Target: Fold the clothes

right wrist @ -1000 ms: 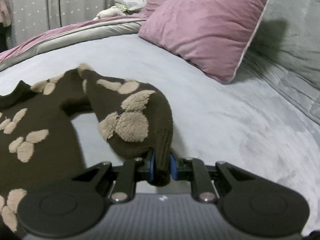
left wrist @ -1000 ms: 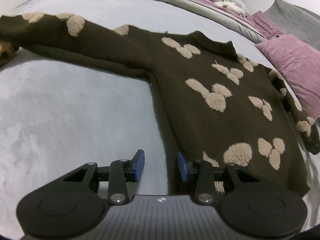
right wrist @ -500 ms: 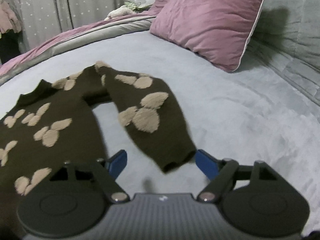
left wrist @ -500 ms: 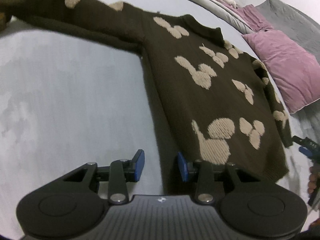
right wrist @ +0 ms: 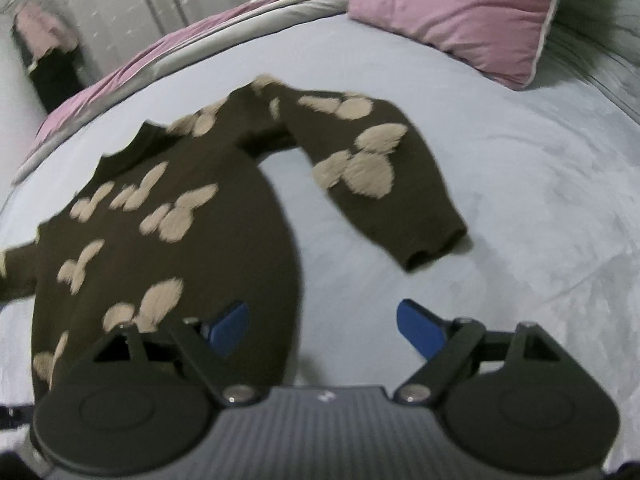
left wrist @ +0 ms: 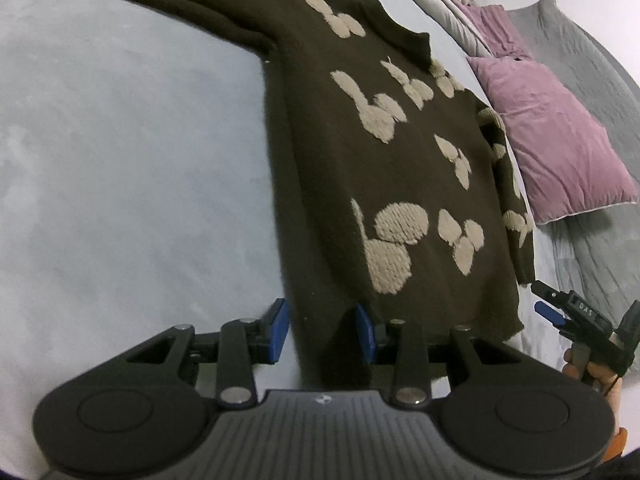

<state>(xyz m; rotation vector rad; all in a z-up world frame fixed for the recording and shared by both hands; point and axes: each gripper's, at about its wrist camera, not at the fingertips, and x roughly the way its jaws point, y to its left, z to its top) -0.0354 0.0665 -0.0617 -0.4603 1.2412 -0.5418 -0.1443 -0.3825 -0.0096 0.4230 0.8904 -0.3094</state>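
I am holding both jaws apart, empty; the sweater (left wrist: 404,168) is lying soft and thick, so I'm judging its hem (left wrist: 472,330) the surest hold.

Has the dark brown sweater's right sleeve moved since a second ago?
Yes. The sleeve left the right gripper and now lies on the grey bedspread, below the pink pillow.

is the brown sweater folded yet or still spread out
Mostly spread out. The sweater lies flat on the bed, body unfolded; only its sleeve bends down beside the body, not laid over it.
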